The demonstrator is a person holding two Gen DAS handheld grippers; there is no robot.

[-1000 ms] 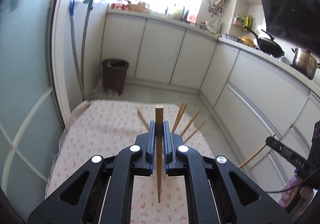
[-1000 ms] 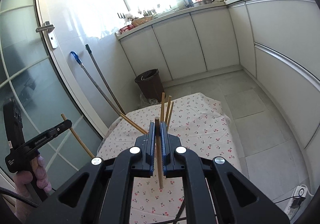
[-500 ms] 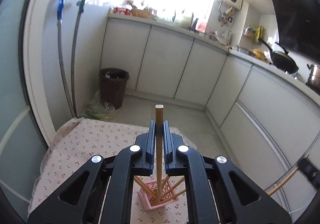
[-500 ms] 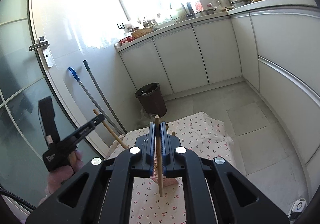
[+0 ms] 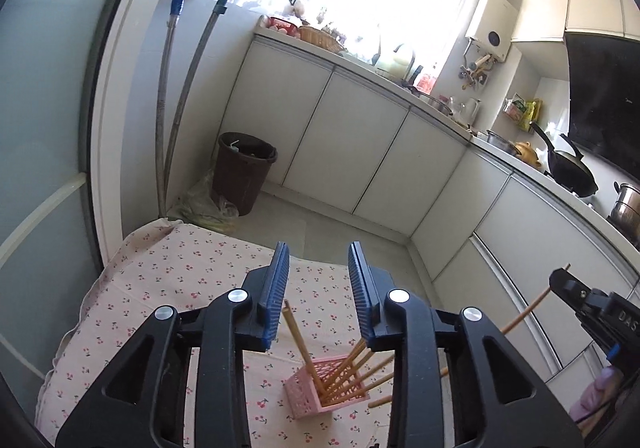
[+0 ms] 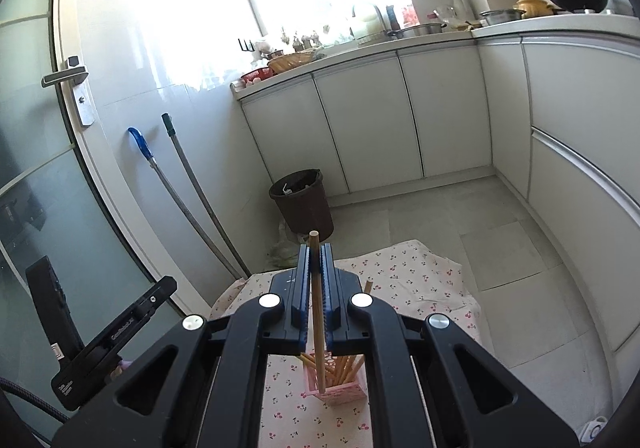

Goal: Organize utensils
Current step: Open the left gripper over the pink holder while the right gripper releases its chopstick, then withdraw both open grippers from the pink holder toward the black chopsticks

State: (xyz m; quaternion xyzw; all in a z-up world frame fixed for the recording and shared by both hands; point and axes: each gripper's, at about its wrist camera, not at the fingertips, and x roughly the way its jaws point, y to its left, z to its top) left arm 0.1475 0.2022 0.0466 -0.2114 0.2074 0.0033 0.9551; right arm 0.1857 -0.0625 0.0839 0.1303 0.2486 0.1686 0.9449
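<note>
A pink lattice holder [image 5: 320,394] with several wooden chopsticks stands on the cherry-print tablecloth [image 5: 168,288]. My left gripper [image 5: 318,288] hovers above it and its jaws are opening. A chopstick [image 5: 298,340] leans in the holder below them, free of the blue pads. In the right wrist view my right gripper [image 6: 315,252] is shut on an upright chopstick [image 6: 319,328], whose lower end hangs just over the holder [image 6: 340,392]. The right gripper [image 5: 558,278] also shows at the right edge of the left wrist view. The left gripper [image 6: 166,284] appears at the left of the right wrist view.
A brown waste bin [image 5: 242,171] stands on the floor beyond the table, next to two mop handles [image 5: 172,107] against the wall. White cabinets [image 5: 360,151] run along the back and right. A glass door [image 6: 36,167] is at the left.
The left jaws have parted and let go of their chopstick, which now stands in the pink holder. Both grippers moved over the holder; the right one still grips its chopstick.
</note>
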